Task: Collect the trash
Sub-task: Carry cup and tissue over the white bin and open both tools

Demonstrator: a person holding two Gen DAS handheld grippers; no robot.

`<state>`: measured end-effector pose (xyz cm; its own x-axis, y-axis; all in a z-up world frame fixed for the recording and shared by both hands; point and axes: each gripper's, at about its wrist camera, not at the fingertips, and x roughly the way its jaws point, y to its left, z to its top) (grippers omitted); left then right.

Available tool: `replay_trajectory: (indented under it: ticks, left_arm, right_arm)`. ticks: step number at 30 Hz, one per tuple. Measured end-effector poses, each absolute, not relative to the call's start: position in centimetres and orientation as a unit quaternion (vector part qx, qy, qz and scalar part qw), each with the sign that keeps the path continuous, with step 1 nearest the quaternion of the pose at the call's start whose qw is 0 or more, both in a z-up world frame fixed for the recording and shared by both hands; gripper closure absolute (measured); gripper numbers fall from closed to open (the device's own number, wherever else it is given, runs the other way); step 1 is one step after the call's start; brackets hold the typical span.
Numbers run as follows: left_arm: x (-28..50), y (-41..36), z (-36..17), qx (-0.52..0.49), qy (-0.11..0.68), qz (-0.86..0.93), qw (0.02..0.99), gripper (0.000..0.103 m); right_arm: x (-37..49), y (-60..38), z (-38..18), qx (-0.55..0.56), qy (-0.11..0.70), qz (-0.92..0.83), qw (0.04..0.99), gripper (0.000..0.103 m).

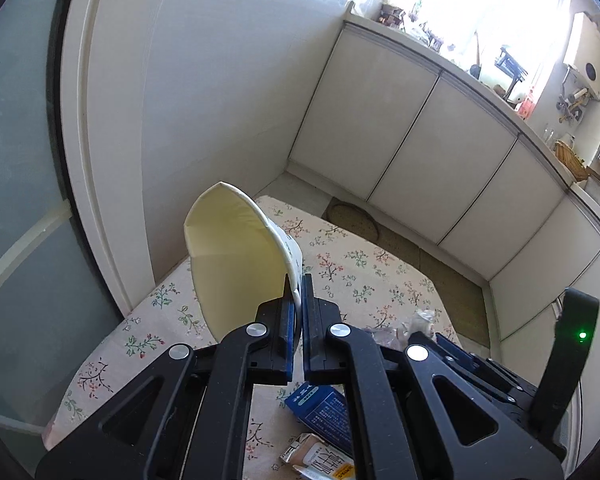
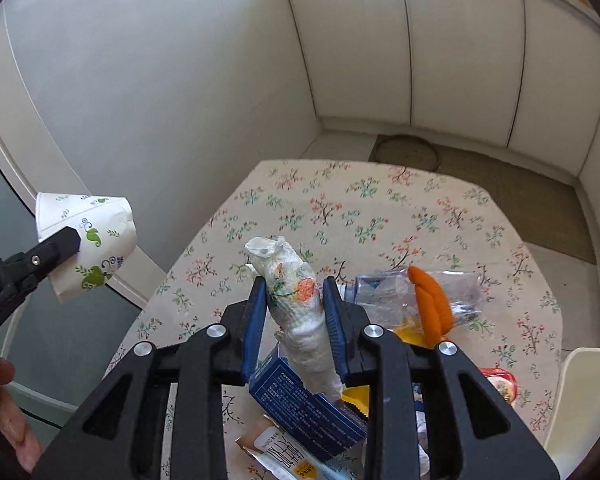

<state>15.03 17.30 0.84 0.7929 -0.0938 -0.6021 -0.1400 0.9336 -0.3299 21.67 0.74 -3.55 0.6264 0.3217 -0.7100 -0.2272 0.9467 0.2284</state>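
Black linkage fills the bottom of my left wrist view, and my left hand-held gripper (image 1: 297, 292) has its blue pads nearly together, pinching the wall of a squashed paper cup (image 1: 236, 256) held up above the floral tabletop (image 1: 356, 264). I see the cup's cream inside facing the camera. Below the linkage a blue box (image 1: 324, 412) and a brown drink carton (image 1: 316, 456) lie on the cloth. My other gripper sits at the right edge with a green light lit.

Through the right wrist view, my right hand-held gripper (image 2: 294, 300) is part open, its blue fingers closed against both sides of a crumpled tissue wad (image 2: 296, 300) printed with orange flowers, lifted off the tabletop (image 2: 380, 208). Under it lie the blue box (image 2: 300, 408) and the drink carton (image 2: 276, 456). Just right, a crushed clear plastic bottle (image 2: 412, 288) lies beside an orange wrapper (image 2: 432, 300). At far left the paper cup (image 2: 88, 240), printed with green leaves, hangs in the other gripper, off the table's edge.
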Motion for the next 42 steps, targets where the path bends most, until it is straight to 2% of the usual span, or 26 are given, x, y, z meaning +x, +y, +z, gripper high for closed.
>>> replay_trajectory:
  ticks: [6,12,42]
  left_arm:
    - [12.4,14.2,2.1,-0.162,0.259,0.002,0.952,0.101]
    - [11.7,12.1,3.2,-0.154,0.223,-0.026,0.962,0.101]
    - [11.2,-5.9,3.9,-0.098,0.204,-0.201,0.953,0.101]
  right_arm:
    - [17.3,-2.4,0.5,0.093,0.328,0.152,0.928,0.074]
    - [14.5,-5.4,0.5,0.088,0.26,0.1,0.956,0.074]
    - [7.7,-24.8,1.7,0.109,0.217,-0.171,0.955,0.073]
